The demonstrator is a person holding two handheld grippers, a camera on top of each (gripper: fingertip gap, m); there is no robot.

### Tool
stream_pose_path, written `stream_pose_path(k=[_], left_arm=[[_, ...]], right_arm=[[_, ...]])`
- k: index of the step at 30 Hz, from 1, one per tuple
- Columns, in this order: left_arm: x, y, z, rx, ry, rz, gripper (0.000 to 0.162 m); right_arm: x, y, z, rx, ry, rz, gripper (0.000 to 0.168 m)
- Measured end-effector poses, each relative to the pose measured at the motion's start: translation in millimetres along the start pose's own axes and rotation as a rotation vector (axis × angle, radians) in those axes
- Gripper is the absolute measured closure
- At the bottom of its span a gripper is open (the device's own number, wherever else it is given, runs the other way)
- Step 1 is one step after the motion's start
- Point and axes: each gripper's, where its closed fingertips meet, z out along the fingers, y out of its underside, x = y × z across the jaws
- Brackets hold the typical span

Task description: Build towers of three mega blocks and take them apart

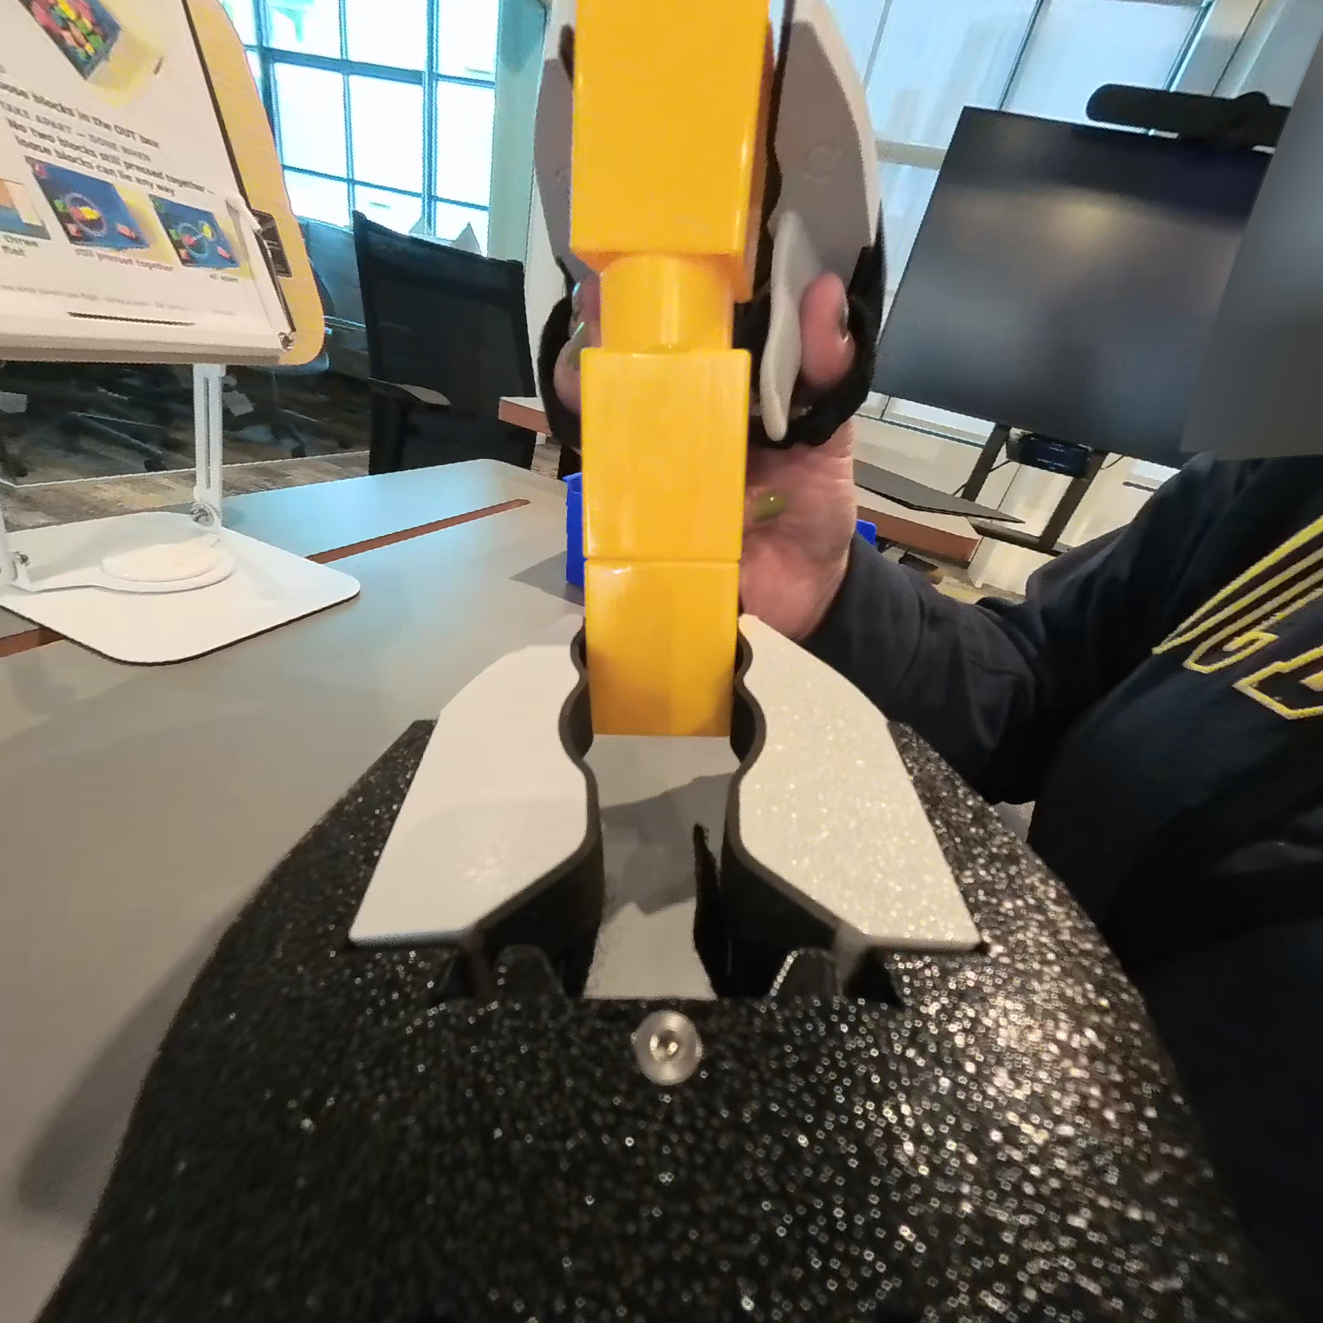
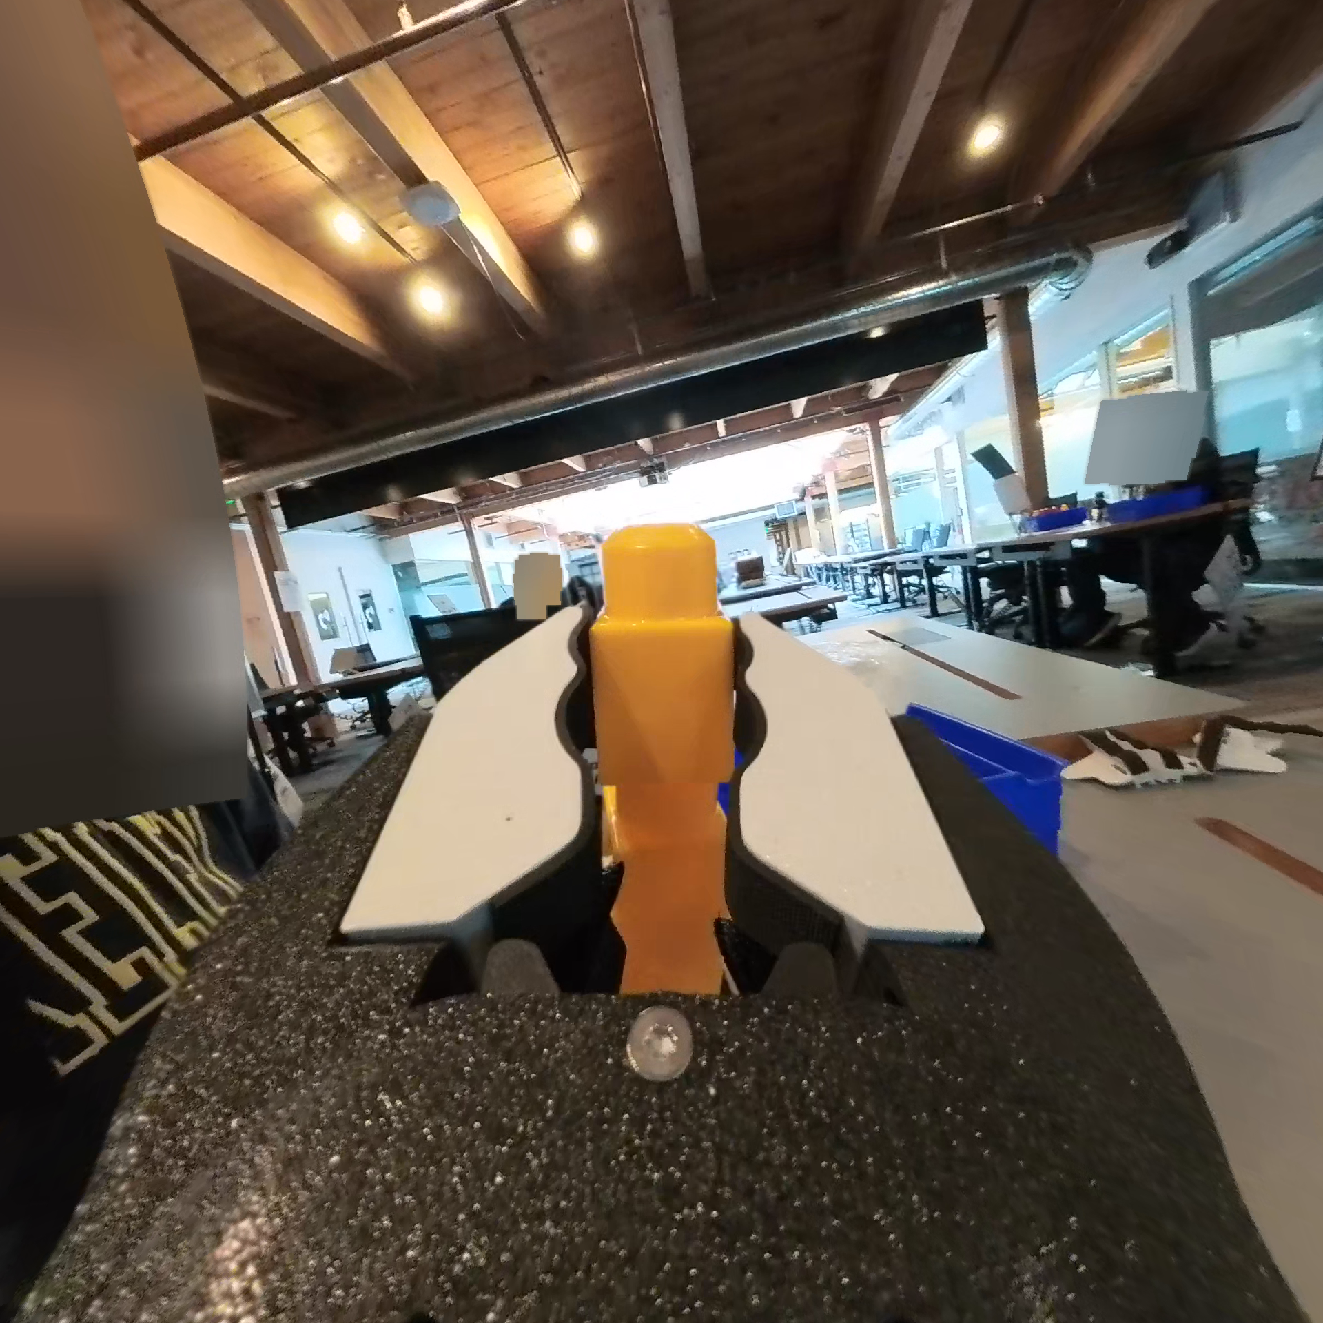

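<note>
Tower of yellow blocks (image 1: 662,458) held in mid-air over the counter (image 1: 143,752): left gripper (image 1: 662,687) clamps its near end at 6 o'clock, right gripper (image 2: 662,687) clamps the end block at 12; top joint looks part-separated, two joints left.

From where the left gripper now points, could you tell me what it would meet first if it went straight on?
The left gripper is shut on the yellow block tower. Straight ahead along that tower, it would first meet the right gripper, clamped on the far yellow block, and the hand holding it.
</note>
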Motion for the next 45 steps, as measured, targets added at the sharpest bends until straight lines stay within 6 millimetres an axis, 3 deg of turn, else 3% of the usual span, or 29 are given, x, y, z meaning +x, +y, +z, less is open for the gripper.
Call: stream_pose_path(k=[14, 23, 32, 41, 42, 45], left_arm=[[12, -9, -2, 0.111, 0.019, 0.042, 0.127], [15, -2, -1, 0.028, 0.0, 0.103, 0.128], [28, 8, 5, -0.031, 0.098, 0.108, 0.128], [27, 12, 15, 0.025, 0.125, 0.039, 0.127], [27, 11, 17, 0.042, 0.128, 0.027, 0.127], [23, 2, 18, 0.106, 0.139, -0.011, 0.127]], right_arm=[[-15, 12, -4, -0.004, -0.065, 0.006, 0.132], [-19, 19, -18, -0.065, -0.085, -0.001, 0.132], [-36, 24, -33, -0.164, -0.227, -0.023, 0.132], [-25, 19, -40, -0.102, -0.121, -0.033, 0.132], [-19, 19, -43, -0.081, -0.076, -0.064, 0.131], [-12, 30, -51, -0.112, 0.003, -0.07, 0.103]])
